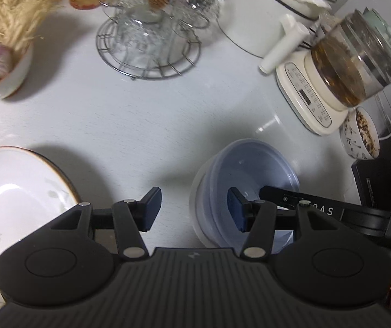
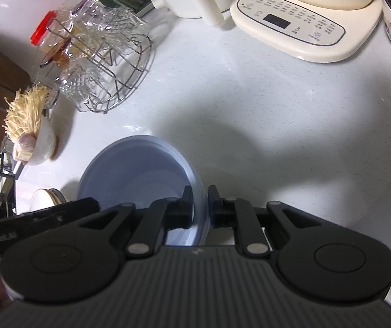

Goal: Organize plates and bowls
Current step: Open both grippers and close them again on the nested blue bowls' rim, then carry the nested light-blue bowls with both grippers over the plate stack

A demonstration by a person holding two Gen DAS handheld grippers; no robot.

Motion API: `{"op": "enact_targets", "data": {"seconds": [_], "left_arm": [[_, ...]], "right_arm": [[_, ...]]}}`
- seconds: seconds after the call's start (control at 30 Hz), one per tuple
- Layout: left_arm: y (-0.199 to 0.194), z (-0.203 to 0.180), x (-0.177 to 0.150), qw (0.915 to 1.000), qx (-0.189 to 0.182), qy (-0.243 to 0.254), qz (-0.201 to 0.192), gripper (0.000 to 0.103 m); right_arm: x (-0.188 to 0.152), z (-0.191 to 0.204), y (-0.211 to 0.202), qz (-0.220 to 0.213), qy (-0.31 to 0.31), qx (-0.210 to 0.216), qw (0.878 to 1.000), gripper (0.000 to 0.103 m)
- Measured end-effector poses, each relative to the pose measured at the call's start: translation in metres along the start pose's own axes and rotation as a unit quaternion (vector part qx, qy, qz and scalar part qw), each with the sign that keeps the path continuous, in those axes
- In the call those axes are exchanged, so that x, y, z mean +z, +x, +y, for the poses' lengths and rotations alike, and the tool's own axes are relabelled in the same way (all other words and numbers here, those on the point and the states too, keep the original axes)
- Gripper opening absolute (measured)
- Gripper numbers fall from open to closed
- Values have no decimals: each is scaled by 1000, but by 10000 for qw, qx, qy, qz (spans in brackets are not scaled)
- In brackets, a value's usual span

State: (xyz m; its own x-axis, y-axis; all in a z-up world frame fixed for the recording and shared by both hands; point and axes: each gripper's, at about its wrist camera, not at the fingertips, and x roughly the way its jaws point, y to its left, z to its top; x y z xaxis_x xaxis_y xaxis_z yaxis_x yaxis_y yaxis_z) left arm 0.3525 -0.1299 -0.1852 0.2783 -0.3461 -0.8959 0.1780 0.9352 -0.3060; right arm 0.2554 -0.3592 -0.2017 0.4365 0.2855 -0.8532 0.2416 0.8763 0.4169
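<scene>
A pale blue plastic bowl (image 1: 250,164) (image 2: 135,169) sits on the white counter. My right gripper (image 2: 199,207) is shut on the bowl's right rim, with one pad inside the wall and one outside. In the left wrist view its black body reaches in from the right. My left gripper (image 1: 194,209) is open and straddles the bowl's left wall, pressing on nothing: the right fingertip (image 1: 236,210) hangs inside the bowl and the left fingertip (image 1: 151,207) stays outside. A white plate (image 1: 17,199) with a brown rim and a leaf pattern lies to the left, also visible as the plate (image 2: 45,196) past the bowl.
At the back stands a wire rack (image 1: 146,49) of glass cups. A bowl of garlic and pale stringy strands (image 1: 1,68) is at the far left. A cream kettle base (image 1: 312,95), a patterned bowl (image 1: 359,136) and a white pot (image 1: 263,13) crowd the right.
</scene>
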Motion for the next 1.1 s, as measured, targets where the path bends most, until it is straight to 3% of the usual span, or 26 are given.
{"op": "enact_targets", "data": {"seconds": [0.2, 0.37, 0.43, 0.77, 1.1], "left_arm": [[18, -1, -3, 9999, 66, -94, 29, 57], [28, 5, -9, 9992, -39, -396, -11, 43], [29, 5, -14, 9987, -136, -484, -16, 29], [24, 3, -25, 9980, -81, -571, -271, 27], [16, 6, -34, 9982, -88, -568, -181, 27]], "right_arm": [[-3, -8, 2, 37, 142, 158, 9998, 14], [-4, -8, 1, 54, 22, 186, 9998, 13], [-6, -9, 0, 55, -1, 220, 9997, 14], [-8, -8, -1, 74, -140, 223, 9996, 15], [-15, -6, -2, 197, 60, 269, 9994, 15]]}}
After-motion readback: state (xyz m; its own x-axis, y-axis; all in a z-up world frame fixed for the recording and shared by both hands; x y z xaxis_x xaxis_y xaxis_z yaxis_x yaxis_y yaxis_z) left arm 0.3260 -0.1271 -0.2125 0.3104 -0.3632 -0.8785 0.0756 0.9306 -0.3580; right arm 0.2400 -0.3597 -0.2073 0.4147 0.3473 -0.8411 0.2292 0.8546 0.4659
